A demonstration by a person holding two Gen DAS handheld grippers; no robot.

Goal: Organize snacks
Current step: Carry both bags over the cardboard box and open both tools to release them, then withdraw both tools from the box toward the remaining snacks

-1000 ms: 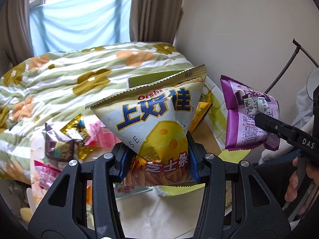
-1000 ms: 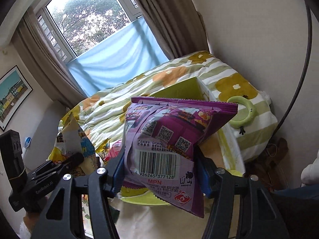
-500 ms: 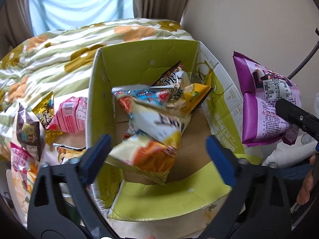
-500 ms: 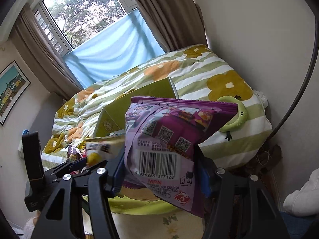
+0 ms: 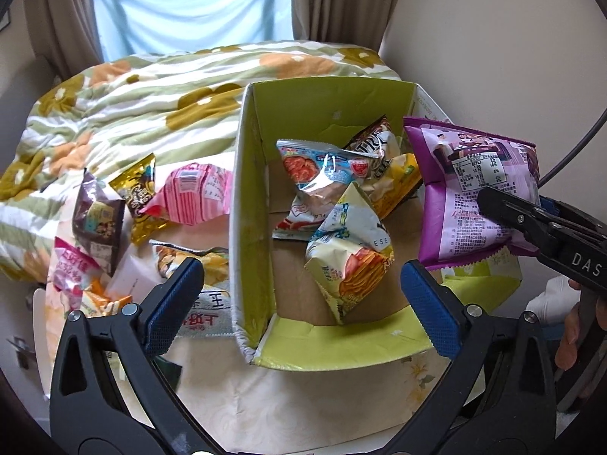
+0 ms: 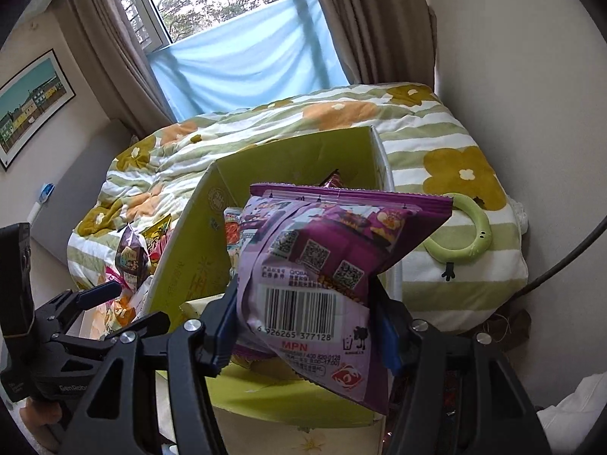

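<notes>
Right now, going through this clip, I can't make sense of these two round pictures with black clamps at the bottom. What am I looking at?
A person holds two hand-held clamp grippers, each with a fisheye camera looking along its fingers. One picture is from the left gripper, whose jaws stand open and empty above a green cardboard box. The other is from the right gripper, clamped on a purple snack bag. The box sits on a bed with a flowered quilt. A yellow chips bag lies inside the box among other packets; loose snacks lie on the bed beside the box.

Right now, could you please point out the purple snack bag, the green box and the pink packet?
purple snack bag [image 6: 303, 295], right wrist view, barcode.
green box [image 5: 334, 106], left wrist view, inner back wall.
pink packet [image 5: 193, 197], left wrist view, striped front.
</notes>
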